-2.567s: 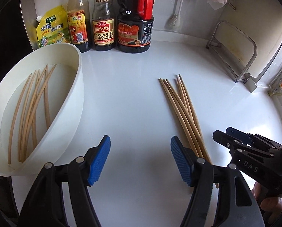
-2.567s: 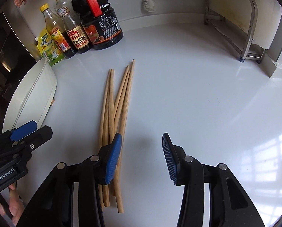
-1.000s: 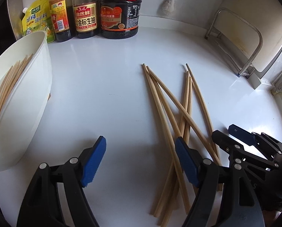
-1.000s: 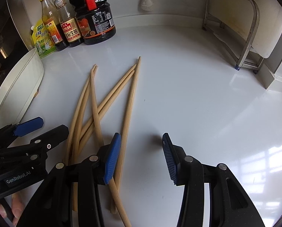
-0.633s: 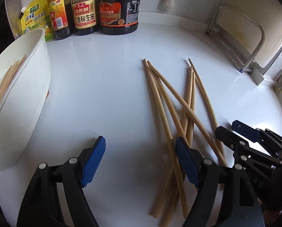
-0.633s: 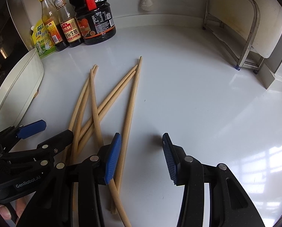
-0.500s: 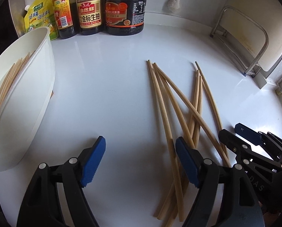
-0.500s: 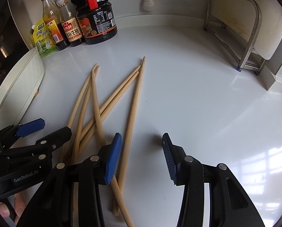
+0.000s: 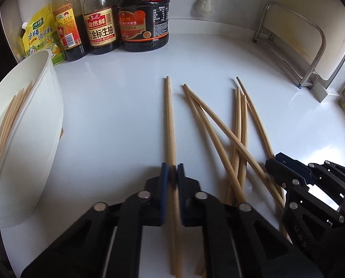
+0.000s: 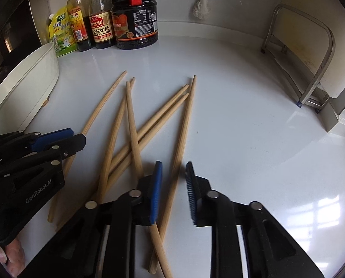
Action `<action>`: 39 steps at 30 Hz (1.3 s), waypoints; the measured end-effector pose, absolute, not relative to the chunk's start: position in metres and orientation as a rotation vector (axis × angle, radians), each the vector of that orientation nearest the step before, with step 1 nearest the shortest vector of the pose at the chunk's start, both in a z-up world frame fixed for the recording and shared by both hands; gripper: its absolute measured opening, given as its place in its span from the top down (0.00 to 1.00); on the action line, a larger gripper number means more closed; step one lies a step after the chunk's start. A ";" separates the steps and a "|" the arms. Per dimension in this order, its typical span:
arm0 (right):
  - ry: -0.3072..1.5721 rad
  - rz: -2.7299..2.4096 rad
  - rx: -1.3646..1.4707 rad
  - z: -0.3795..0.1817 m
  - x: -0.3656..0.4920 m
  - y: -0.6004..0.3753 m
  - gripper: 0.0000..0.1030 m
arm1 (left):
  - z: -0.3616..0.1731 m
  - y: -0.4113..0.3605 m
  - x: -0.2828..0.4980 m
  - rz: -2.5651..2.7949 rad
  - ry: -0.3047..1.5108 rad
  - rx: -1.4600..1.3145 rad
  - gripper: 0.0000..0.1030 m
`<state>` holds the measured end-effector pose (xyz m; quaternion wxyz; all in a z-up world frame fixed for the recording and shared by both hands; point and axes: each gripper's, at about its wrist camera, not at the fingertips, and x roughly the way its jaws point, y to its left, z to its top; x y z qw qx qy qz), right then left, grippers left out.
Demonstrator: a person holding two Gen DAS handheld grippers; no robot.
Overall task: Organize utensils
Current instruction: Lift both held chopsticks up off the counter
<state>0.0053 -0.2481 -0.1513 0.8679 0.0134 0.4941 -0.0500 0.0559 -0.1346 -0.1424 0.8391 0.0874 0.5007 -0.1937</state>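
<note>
Several wooden chopsticks (image 9: 218, 134) lie crossed on the white counter (image 9: 117, 115). My left gripper (image 9: 171, 172) has its blue pads pressed on one chopstick (image 9: 169, 120) that lies apart to the left of the pile, and its jaws are closing. It also shows at the left of the right wrist view as the left gripper (image 10: 73, 136). My right gripper (image 10: 173, 173) straddles the rightmost chopstick (image 10: 186, 120). Its jaws are closing, with a gap left on both sides of the stick. A white bowl (image 9: 45, 97) at the left holds several chopsticks (image 9: 5, 125).
Sauce bottles (image 9: 100, 23), a dark jug (image 9: 144, 23) and a yellow pouch (image 9: 38, 37) stand along the back wall. A metal rack with a board (image 9: 311, 46) stands at the right. A brush (image 9: 203, 2) hangs on the wall. A person's fingers (image 10: 12, 254) show at bottom left.
The left jaws went from wide apart to shut on one chopstick, which now lies apart from the pile. The right jaws narrowed around the rightmost chopstick.
</note>
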 end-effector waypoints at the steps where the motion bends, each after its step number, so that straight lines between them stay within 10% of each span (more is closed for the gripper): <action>1: 1.035 -0.101 0.033 -0.151 0.006 -0.249 0.92 | -0.143 -0.134 0.056 -0.414 1.061 0.182 0.93; 39: 1.013 -0.199 0.254 -0.106 -0.008 -0.286 0.94 | -0.087 -0.095 0.075 -0.446 1.039 0.197 0.93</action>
